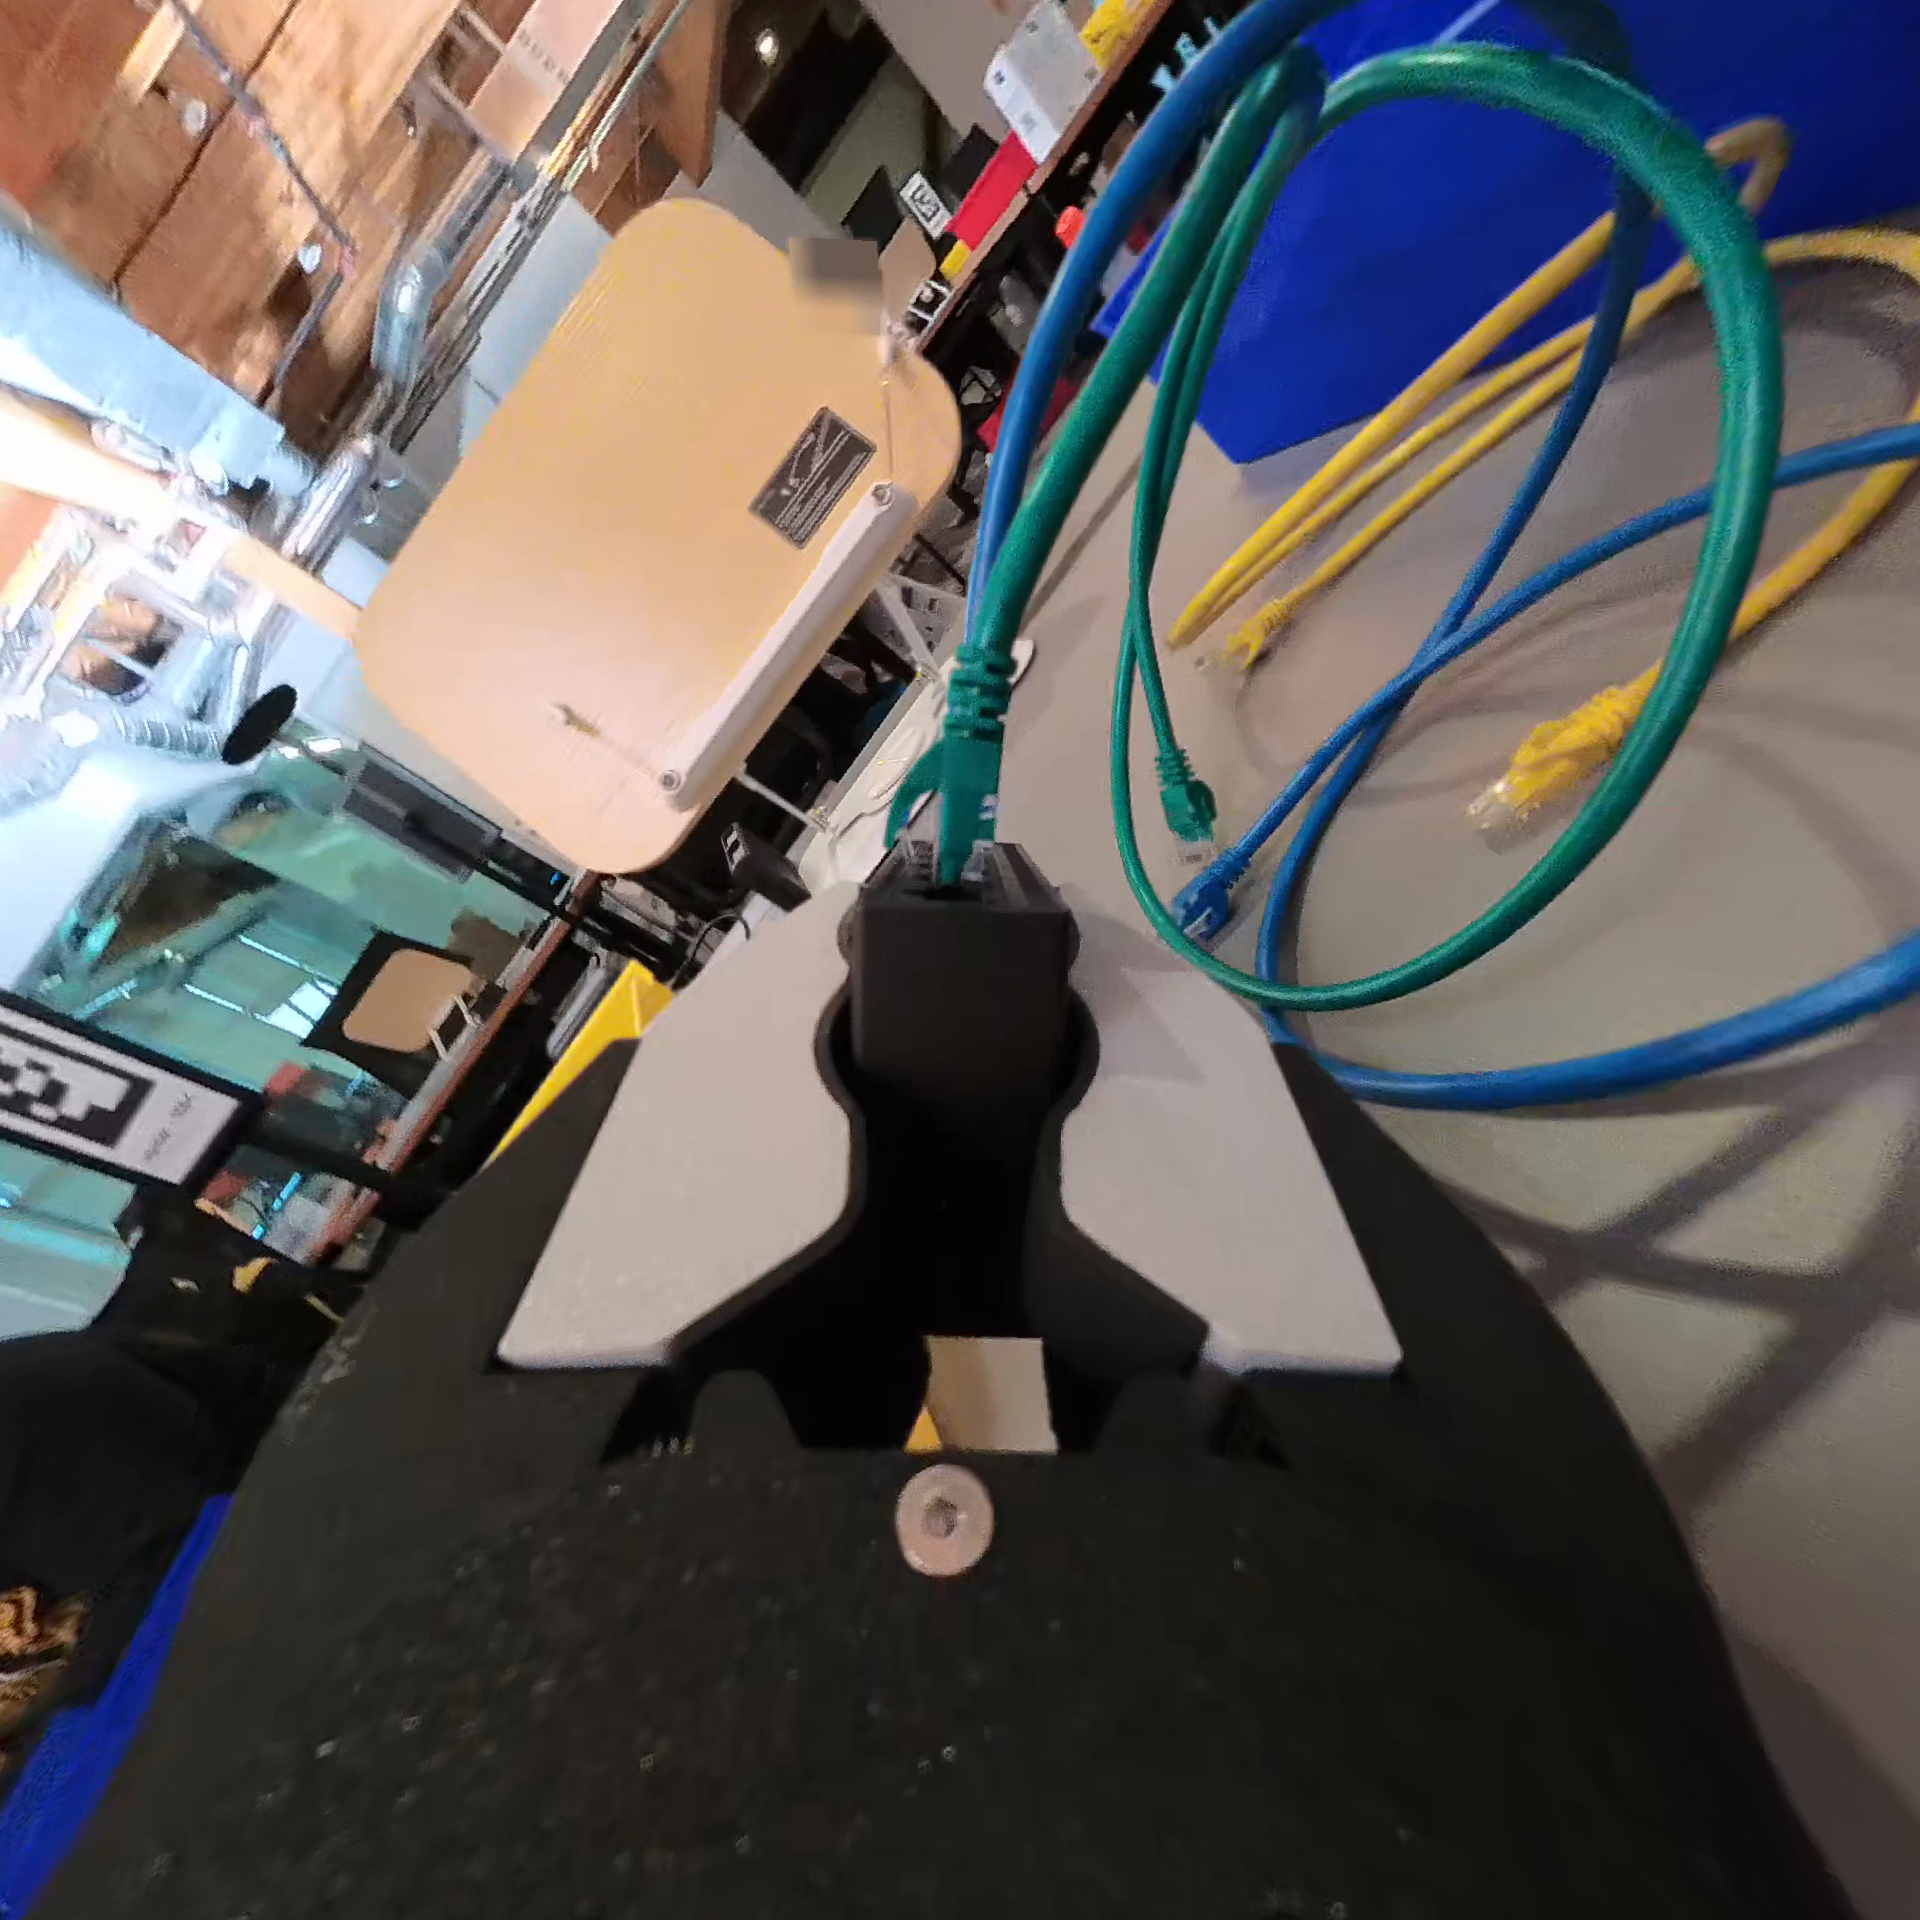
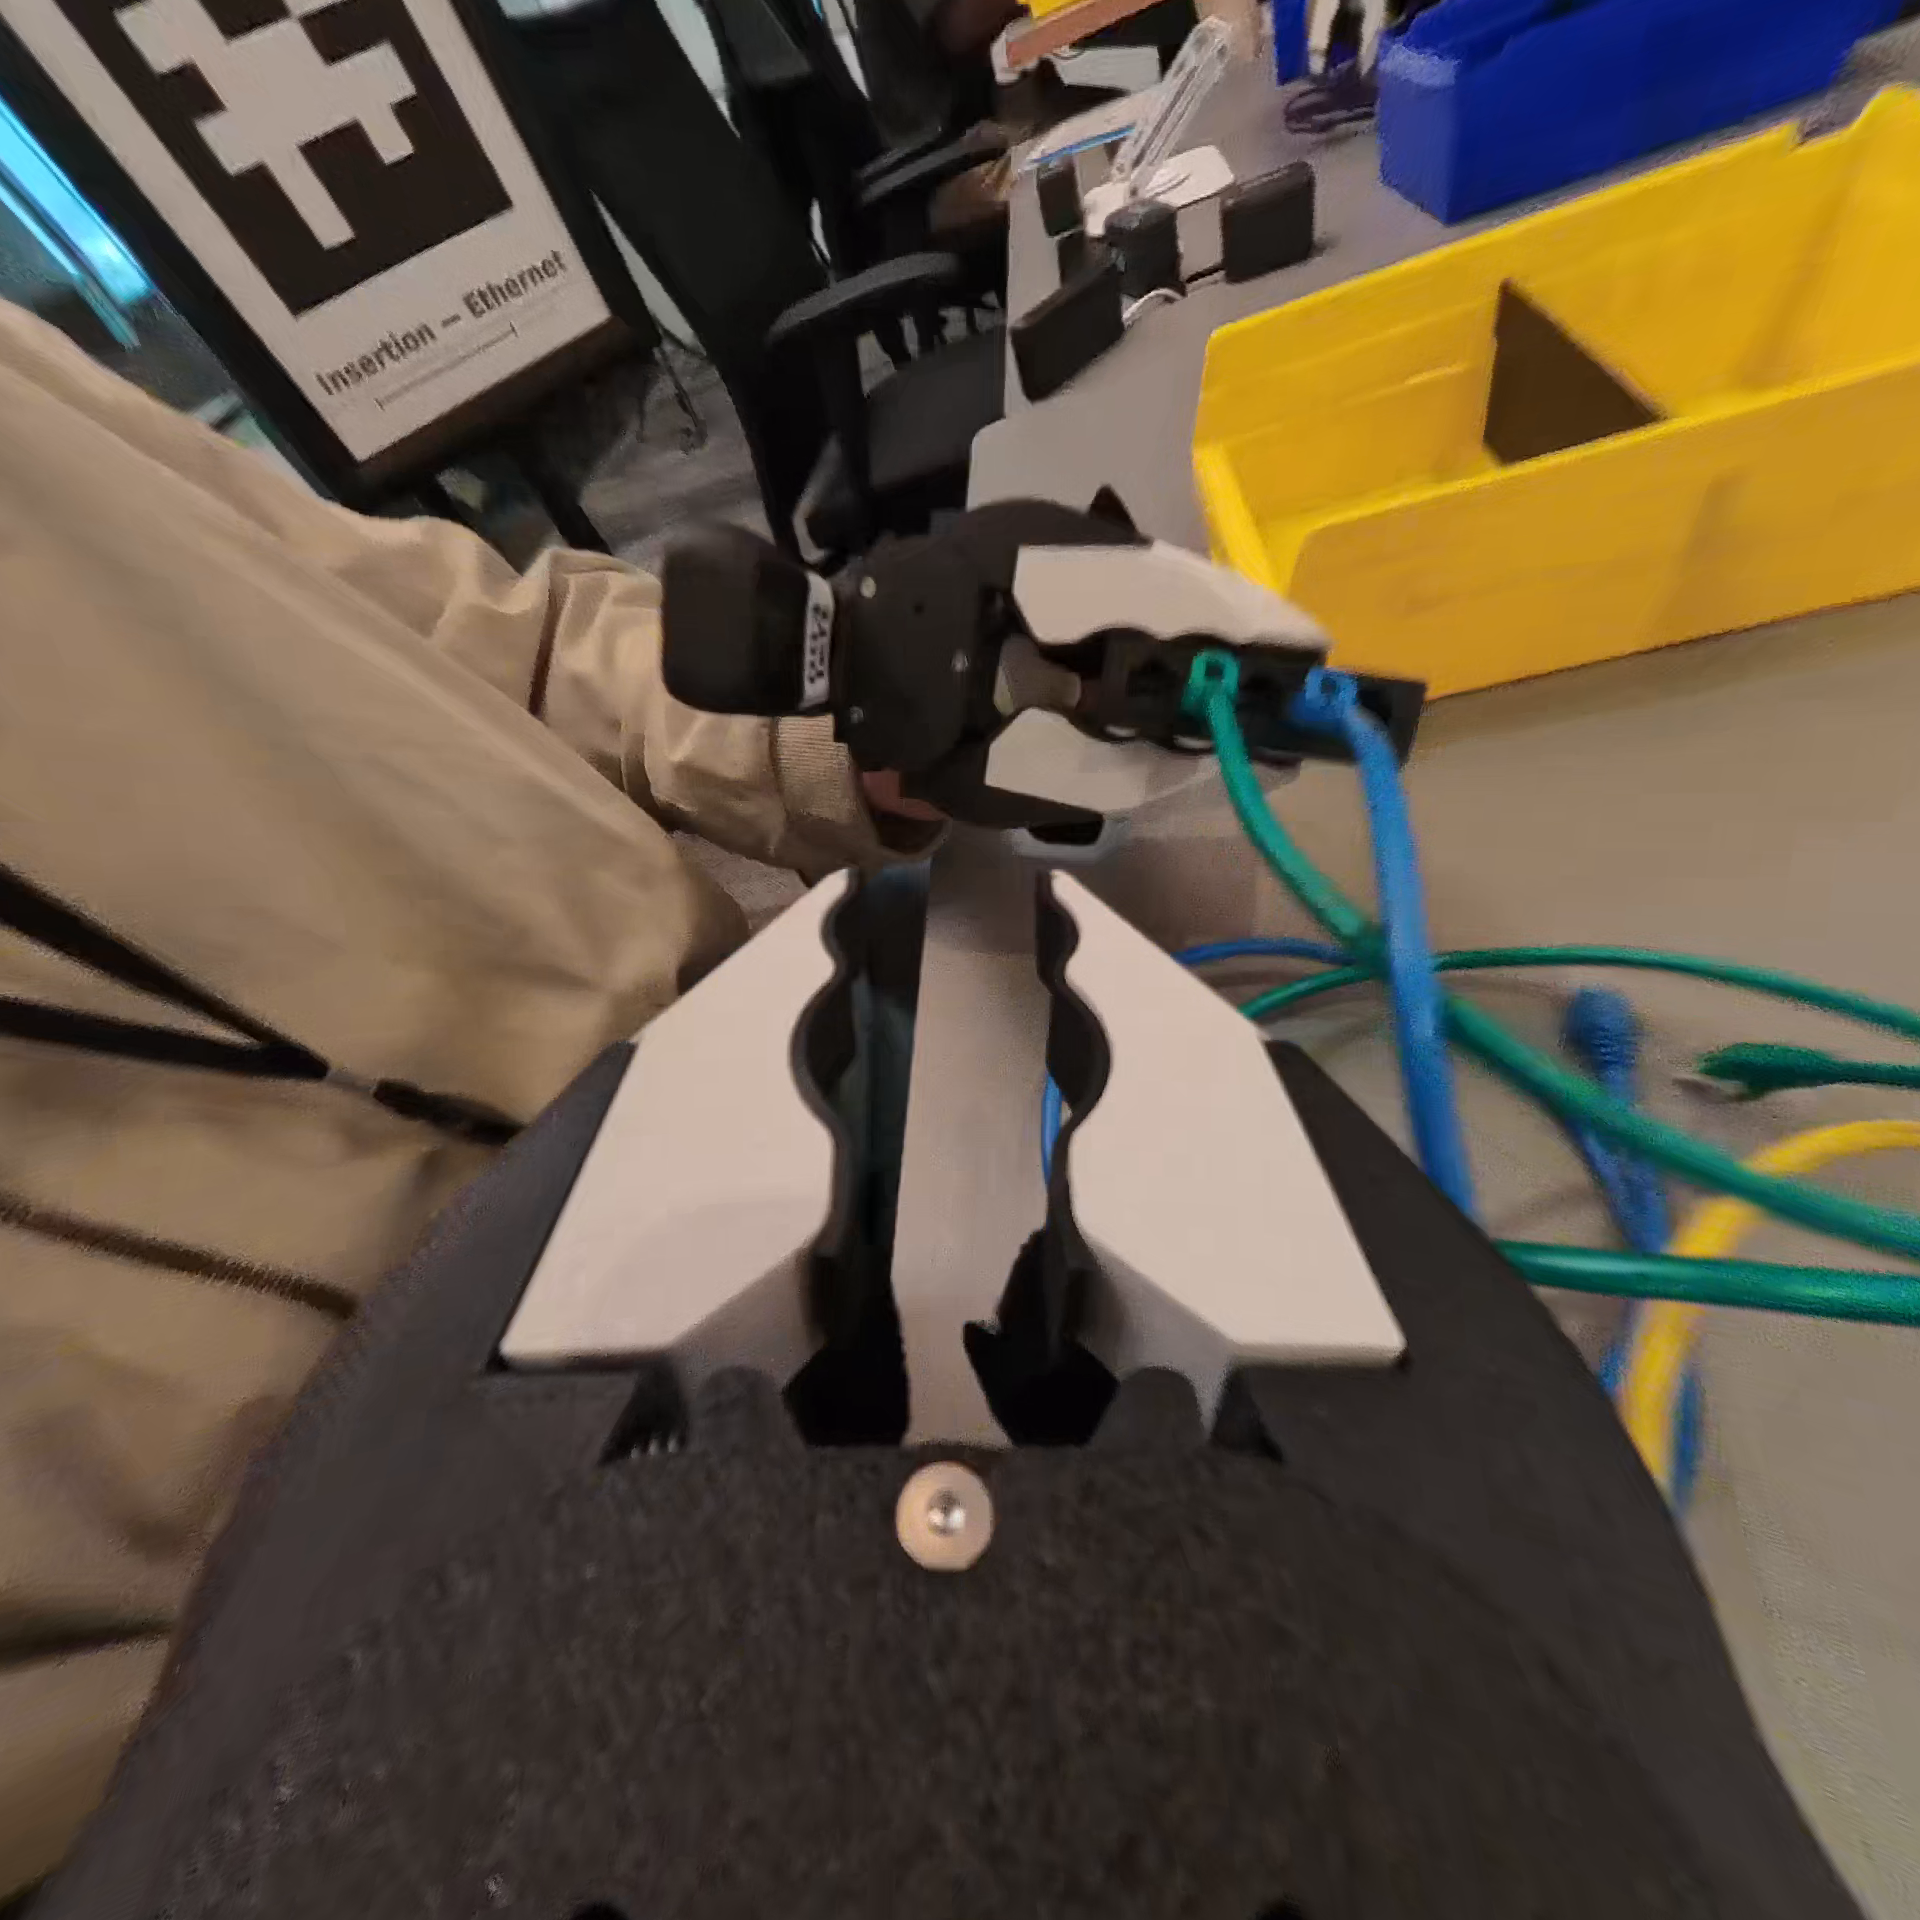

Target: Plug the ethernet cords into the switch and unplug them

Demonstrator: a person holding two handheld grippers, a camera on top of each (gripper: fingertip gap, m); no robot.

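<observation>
My left gripper [image 1: 961,935] is shut on the end of a small black switch [image 1: 961,966] and holds it above the grey table. A green cord [image 1: 971,748] is plugged into the switch. From the right wrist view, the left gripper [image 2: 1091,707] holds the switch [image 2: 1382,712] with a green plug [image 2: 1205,675] and a blue plug [image 2: 1325,691] both in ports. My right gripper [image 2: 951,894] is open a little and empty, just below and in front of the left gripper. Loose green [image 1: 1184,800], blue [image 1: 1205,904] and yellow [image 1: 1558,738] cord ends lie on the table.
A yellow bin [image 2: 1558,520] and a blue bin [image 2: 1610,104] stand behind the switch. Small black boxes [image 2: 1262,223] sit farther back. A marker sign [image 2: 312,208] and a person's beige sleeve [image 2: 312,727] are at the left. Cord loops cover the table [image 1: 1662,935] to the right.
</observation>
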